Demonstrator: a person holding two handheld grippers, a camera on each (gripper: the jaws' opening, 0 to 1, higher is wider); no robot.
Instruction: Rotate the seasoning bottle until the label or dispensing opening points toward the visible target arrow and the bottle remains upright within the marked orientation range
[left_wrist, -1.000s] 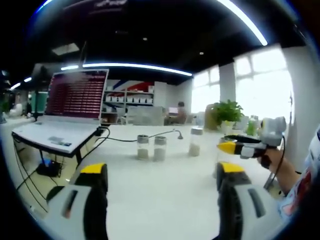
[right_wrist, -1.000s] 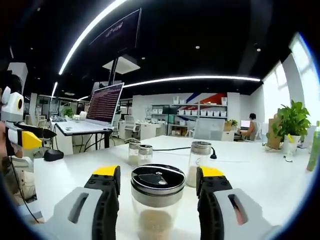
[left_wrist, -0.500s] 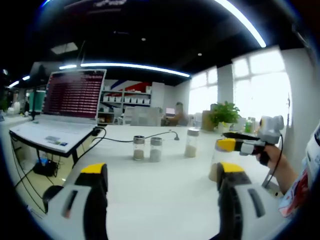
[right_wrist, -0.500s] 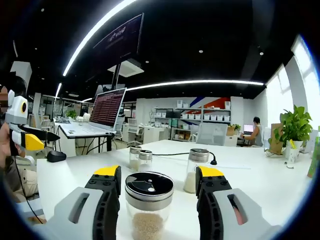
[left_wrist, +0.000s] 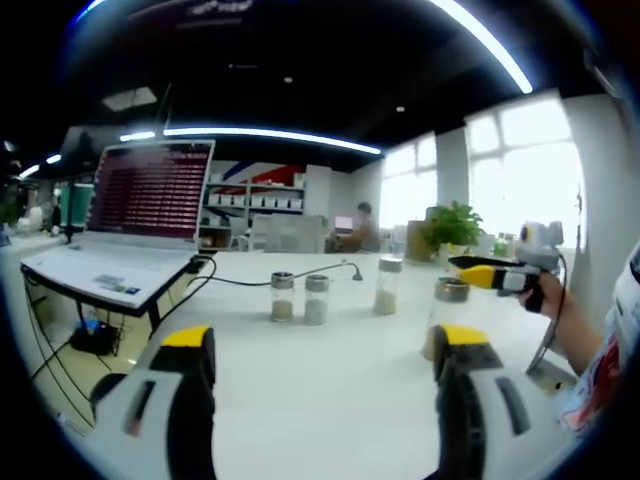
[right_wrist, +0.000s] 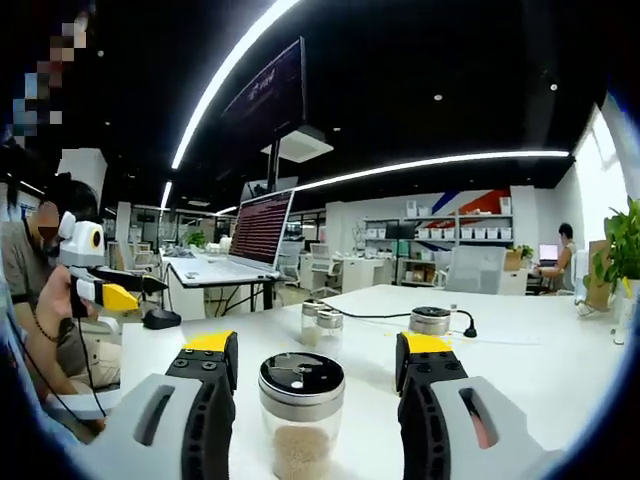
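Holding your right gripper (right_wrist: 313, 400) low and level, you have the seasoning bottle (right_wrist: 301, 412) standing between its spread jaws, which flank the glass without visibly pressing it, so the tongs are released and only lined up for a grip. That straddling pose makes sense: closing from both sides would let you twist the bottle about its own axis while it stays upright on the white table (right_wrist: 560, 385). Your left gripper (left_wrist: 325, 400) hangs wide open over bare tabletop with nothing between its jaws, kept back so it doesn't crowd the turn.

The bottle is clear glass with a dark metal shaker lid; pale grains fill roughly its lower part. Its lid markings are too blurred to say which way the opening faces, and no target arrow can be made out on the table from here.

Farther back stand a pair of small jars (left_wrist: 300, 297) side by side, each part-filled with something pale, and a taller jar (left_wrist: 387, 286) nearby with a similar pale fill. A cable (left_wrist: 245, 280) runs from them toward the laptop (left_wrist: 125, 230) on the side desk
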